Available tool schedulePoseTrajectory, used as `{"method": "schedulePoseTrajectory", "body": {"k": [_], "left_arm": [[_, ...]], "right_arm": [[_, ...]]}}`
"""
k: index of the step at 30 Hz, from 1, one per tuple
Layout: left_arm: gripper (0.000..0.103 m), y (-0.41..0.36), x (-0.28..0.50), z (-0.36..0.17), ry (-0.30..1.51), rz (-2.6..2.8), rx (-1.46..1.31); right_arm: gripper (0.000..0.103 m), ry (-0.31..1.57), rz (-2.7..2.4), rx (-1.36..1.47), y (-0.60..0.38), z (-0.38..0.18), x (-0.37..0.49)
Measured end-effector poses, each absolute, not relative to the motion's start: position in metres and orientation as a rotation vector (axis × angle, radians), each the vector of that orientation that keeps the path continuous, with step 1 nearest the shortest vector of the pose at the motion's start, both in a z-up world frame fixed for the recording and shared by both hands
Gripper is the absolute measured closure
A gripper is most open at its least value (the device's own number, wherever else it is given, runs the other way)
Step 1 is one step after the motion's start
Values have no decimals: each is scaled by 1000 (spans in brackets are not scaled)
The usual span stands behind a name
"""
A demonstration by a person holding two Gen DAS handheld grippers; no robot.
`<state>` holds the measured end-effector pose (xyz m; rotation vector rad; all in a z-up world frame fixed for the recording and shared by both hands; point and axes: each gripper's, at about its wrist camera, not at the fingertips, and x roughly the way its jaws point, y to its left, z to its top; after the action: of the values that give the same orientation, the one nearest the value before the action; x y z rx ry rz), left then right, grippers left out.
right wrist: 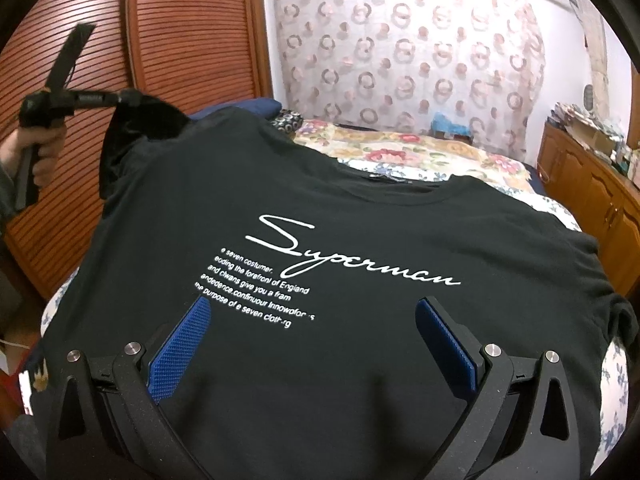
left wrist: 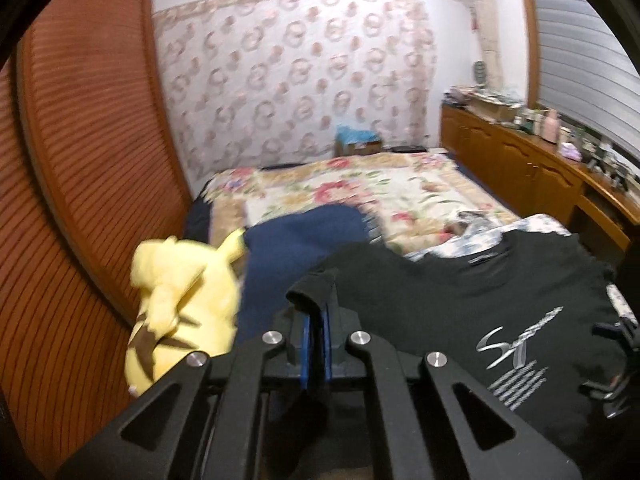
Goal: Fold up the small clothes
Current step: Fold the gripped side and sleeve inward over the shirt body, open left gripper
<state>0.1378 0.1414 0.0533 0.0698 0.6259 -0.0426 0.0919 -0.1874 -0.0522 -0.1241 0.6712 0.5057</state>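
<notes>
While just one black t-shirt (right wrist: 320, 208) lies here, left gripper (left wrist: 314, 312) is pinched tight on its sleeve (right wrist: 148, 120), right gripper (right wrist: 312, 320) gaping wide above it, holding nothing

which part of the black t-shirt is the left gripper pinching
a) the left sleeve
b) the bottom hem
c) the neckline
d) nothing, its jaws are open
a: the left gripper is shut on the black t-shirt's sleeve, lifted off the bed in the right wrist view.
</notes>
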Motion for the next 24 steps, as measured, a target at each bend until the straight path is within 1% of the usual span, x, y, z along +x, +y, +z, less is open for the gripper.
{"method": "schedulePoseTrajectory", "body": {"k": [4,7,9,12,14,17,18,20,21,24], "left_arm": [[102,99,154,70,638,-106,107],[101,68,176,71,664,-142,138],[99,57,189,69,688,-163,135],[89,47,198,65,721,-213,114],[75,45,194,63,721,-238,99],[63,45,180,57,720,-269,112],[61,40,178,56,720,-272,123],[50,38,171,54,713,-275,140],[49,38,167,54,710,-275,144],[48,41,158,50,703,-285,125]], "right_arm": [[0,662,496,-113,-194,-48,94],[0,660,489,-104,-198,-45,95],[0,660,485,-99,-201,-43,96],[0,664,475,-90,-205,-43,97],[0,668,472,-87,-207,-43,98],[0,673,465,-87,-211,-44,99],[0,675,463,-85,-212,-44,99],[0,680,459,-75,-215,-44,99],[0,681,458,-71,-217,-44,100],[0,677,449,-66,-222,-41,101]]}}
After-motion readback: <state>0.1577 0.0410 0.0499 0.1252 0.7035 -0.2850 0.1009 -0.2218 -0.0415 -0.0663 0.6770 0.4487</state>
